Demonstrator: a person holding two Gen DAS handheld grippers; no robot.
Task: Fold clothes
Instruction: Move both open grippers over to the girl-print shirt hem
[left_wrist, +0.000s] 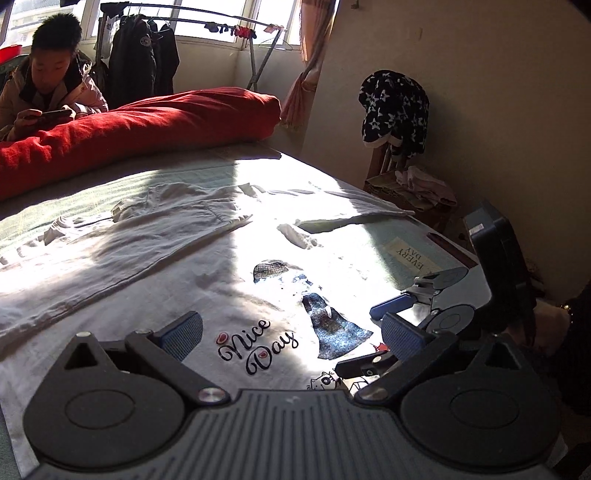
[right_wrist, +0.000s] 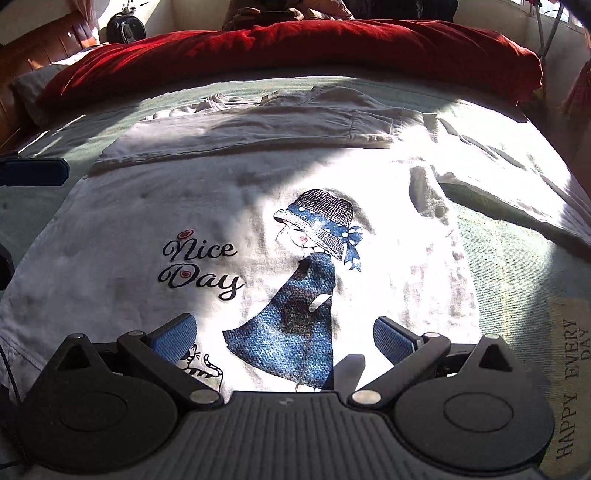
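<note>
A white long-sleeved shirt (right_wrist: 147, 206) with a "Nice Day" print and a girl in a blue dress lies face up on the bed; it also shows in the left wrist view (left_wrist: 155, 266). Its left sleeve (right_wrist: 258, 129) is folded across the chest. Its right sleeve (right_wrist: 517, 184) lies spread out to the right. My left gripper (left_wrist: 291, 332) is open and empty just above the shirt's hem. My right gripper (right_wrist: 284, 336) is open and empty over the dress print. The right gripper also shows in the left wrist view (left_wrist: 424, 295), beside the left one.
A green bedsheet (right_wrist: 517, 280) with "Happy Every Day" text covers the bed. A red duvet (right_wrist: 295, 48) lies along the far side, with a person (left_wrist: 48, 81) behind it. A chair (left_wrist: 406, 184) with clothes stands by the wall at the right.
</note>
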